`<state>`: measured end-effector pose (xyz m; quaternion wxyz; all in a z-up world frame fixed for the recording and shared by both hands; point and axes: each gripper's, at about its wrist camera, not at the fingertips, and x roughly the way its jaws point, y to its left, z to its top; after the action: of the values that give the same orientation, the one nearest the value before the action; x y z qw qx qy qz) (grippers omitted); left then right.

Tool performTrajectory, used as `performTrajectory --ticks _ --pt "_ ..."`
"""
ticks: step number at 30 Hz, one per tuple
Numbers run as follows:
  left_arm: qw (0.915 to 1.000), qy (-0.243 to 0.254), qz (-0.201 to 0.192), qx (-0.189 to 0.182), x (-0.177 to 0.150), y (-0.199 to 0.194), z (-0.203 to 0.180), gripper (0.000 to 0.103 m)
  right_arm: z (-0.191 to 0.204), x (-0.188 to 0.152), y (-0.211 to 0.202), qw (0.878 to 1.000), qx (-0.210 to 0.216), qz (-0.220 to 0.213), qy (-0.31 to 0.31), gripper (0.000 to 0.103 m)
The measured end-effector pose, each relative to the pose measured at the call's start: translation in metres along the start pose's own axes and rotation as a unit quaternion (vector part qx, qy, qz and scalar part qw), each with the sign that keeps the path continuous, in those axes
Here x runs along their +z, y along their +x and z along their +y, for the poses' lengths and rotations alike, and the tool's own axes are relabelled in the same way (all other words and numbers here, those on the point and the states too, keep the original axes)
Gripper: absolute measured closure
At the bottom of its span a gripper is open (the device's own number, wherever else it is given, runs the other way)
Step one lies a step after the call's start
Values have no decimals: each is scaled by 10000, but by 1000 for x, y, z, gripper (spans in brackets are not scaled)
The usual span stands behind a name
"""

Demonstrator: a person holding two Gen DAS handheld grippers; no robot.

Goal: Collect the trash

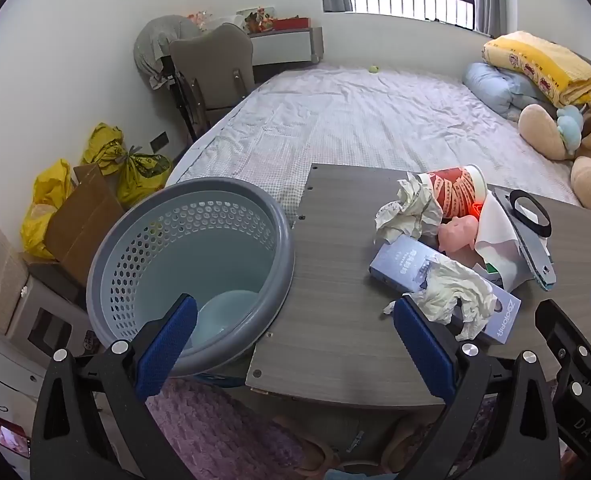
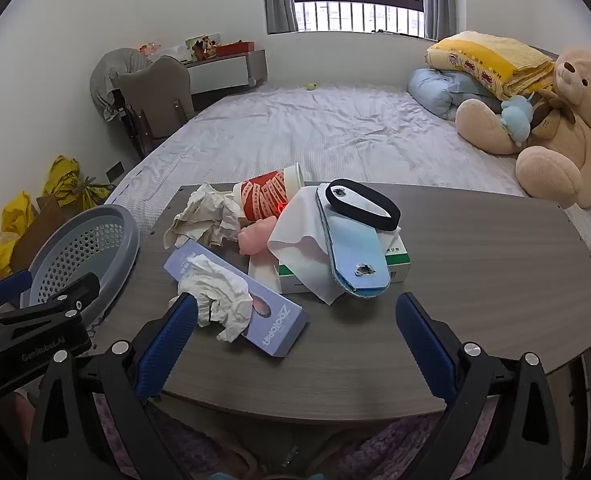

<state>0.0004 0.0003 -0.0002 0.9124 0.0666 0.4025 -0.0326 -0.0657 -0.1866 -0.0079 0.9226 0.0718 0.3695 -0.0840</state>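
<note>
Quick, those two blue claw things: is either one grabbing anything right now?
Left gripper: open, holding nothing, by the basket.
Right gripper: open, holding nothing, near the crumpled tissue.

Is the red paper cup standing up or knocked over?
Knocked over. The red paper cup lies on its side on the table, its white rim facing right.

crumpled papers: 2 | boxes: 2 | paper cup: 1 | basket: 1 | teddy bear: 1
</note>
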Motion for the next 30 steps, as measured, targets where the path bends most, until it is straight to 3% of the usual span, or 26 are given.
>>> performTrajectory --ticks 30 --pt "9998 115 -149 28 -3 -12 -5 6 -5 -1 -6 9998 166 -65 107 8"
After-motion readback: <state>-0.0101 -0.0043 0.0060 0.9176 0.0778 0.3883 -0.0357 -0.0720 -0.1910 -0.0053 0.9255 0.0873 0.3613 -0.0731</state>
